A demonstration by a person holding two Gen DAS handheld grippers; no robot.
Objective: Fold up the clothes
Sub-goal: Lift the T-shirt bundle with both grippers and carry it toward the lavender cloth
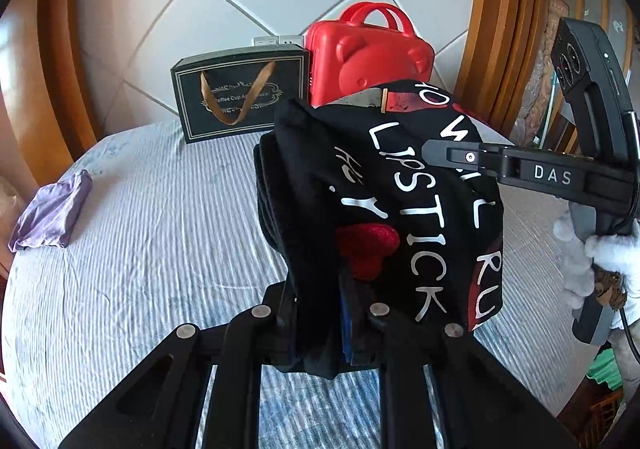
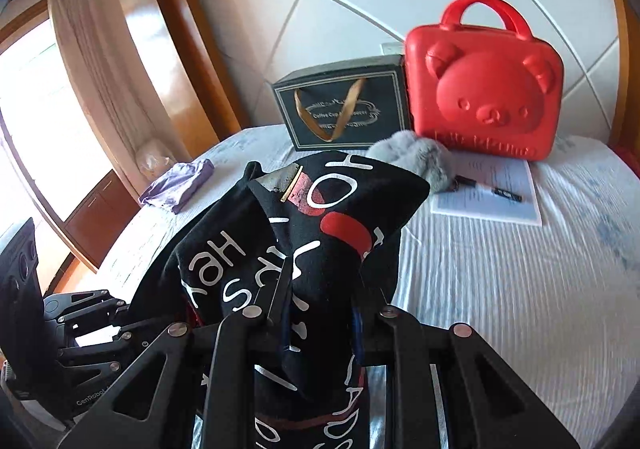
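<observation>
Here both the left tool (image 1: 320, 313) and right tool (image 2: 320, 313) are clamped on the black printed shirt (image 1: 400, 185) above the striped bedsheet (image 1: 152, 241).

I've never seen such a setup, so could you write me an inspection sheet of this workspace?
Surface: table under a striped pale cloth.
Job's things: black printed shirt, bunched, lifted off the cloth; folded purple garment at the edge.
Clutter: red bear case, black gift box, grey fluffy item, printed sheet with small dark items.
Grippers: left gripper and right gripper each clamp shirt cloth.
Cables: one below the gloved hand.
Surroundings: tiled wall, wooden frames, curtained window.
</observation>
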